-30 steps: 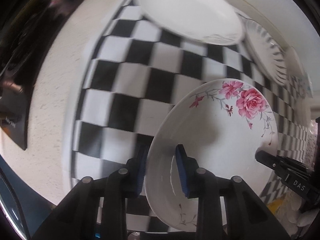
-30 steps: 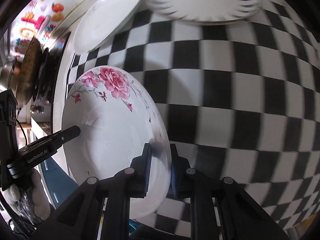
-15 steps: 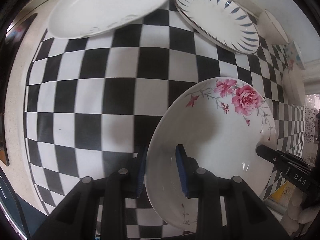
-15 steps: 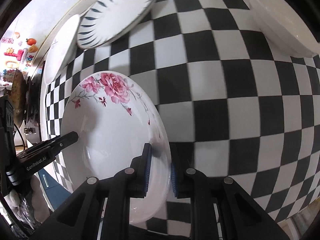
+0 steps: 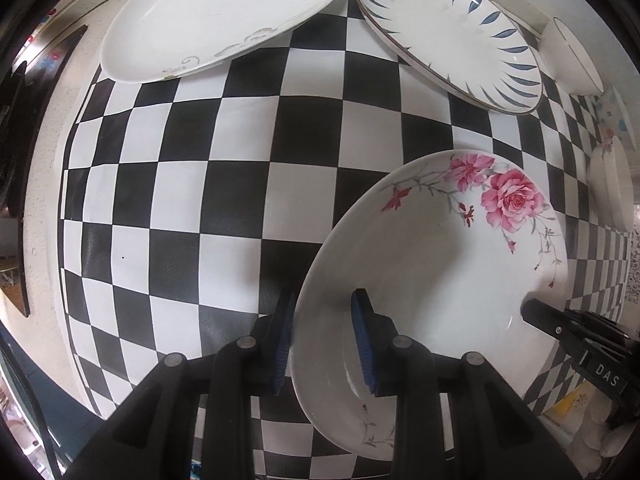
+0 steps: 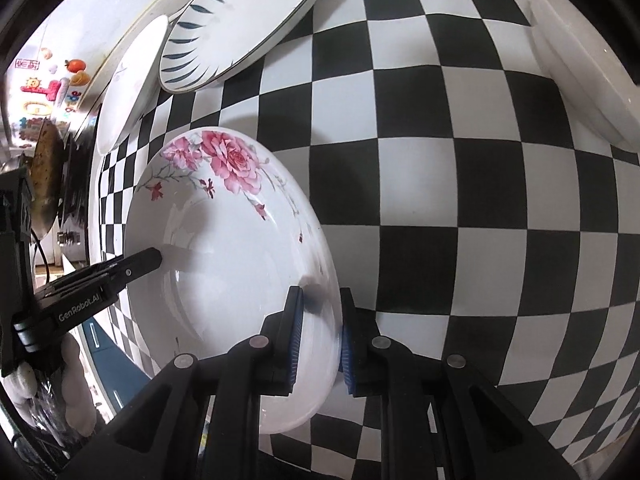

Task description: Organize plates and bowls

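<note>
Left wrist view shows the left gripper [image 5: 323,338] clamped on the near rim of the rose-patterned plate [image 5: 440,240], one blue pad under the rim and the other inside the well. The plate is held tilted above the checkered tablecloth [image 5: 200,200], toward its right edge. On the opposite rim the right gripper [image 5: 536,312] pinches the same plate. In the right wrist view the right gripper [image 6: 320,336] is closed on the rim of the rose-patterned plate [image 6: 224,240], its pads on either face, while the left gripper [image 6: 154,258] grips the far side. At the cloth's far edge lie a white scroll-trimmed plate [image 5: 224,16] and, just beside it, a blue-leaf plate [image 5: 448,32]. A small white bowl [image 5: 576,56] sits near the far right corner.
</note>
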The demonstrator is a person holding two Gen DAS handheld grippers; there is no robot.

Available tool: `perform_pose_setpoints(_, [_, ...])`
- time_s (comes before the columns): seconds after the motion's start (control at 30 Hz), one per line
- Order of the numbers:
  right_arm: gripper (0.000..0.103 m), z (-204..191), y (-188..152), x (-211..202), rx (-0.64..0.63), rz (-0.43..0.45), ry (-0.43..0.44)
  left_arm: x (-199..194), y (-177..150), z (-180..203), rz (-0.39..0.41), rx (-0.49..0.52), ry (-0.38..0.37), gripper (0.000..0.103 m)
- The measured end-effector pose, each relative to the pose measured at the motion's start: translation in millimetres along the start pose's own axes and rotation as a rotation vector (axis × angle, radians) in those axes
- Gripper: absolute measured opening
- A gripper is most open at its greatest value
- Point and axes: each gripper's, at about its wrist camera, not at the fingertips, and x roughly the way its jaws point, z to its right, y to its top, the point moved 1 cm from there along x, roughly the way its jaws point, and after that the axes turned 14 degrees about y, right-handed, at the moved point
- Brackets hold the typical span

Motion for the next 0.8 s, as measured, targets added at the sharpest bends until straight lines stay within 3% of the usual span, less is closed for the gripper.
perform_pose_setpoints(0.13, [0.019, 0, 3, -1, 0.002, -0.042, 0.022, -1, 1, 0, -0.027, -0.034, -0.007, 0.027])
perform_pose_setpoints(0.23, [0.021, -1, 8, -22, -0.01, -0.023, 0.019, -22, 2, -22, 0.0, -0.097, -0.014, 0.027])
perform_pose_setpoints(0.33, [0.042, -7, 18, -52, -0.019, 0.033, 0.047, -53, 2, -57, 0.064, -0.168, -0.037, 0.028])
perform_pose_setpoints(0.4, [0.074, -18, 31, -71, -0.038, 0.097, 0.079, -70, 9, -81, 0.102, -0.21, -0.047, 0.036])
perform_pose_setpoints(0.47, [0.09, -37, 49, -84, -0.078, 0.165, 0.136, -80, 20, -100, 0.13, -0.244, -0.061, 0.045])
perform_pose_setpoints(0.53, [0.092, -61, 72, -87, -0.125, 0.19, 0.14, -77, 39, -100, 0.143, -0.271, -0.076, 0.058])
perform_pose_setpoints(0.63, [0.092, -109, 118, -72, -0.221, 0.18, 0.126, -57, 69, -118, 0.107, -0.325, -0.128, 0.058])
perform_pose_setpoints(0.8, [0.091, -171, 190, -20, -0.331, 0.084, 0.124, -21, 106, -141, 0.068, -0.417, -0.217, 0.058])
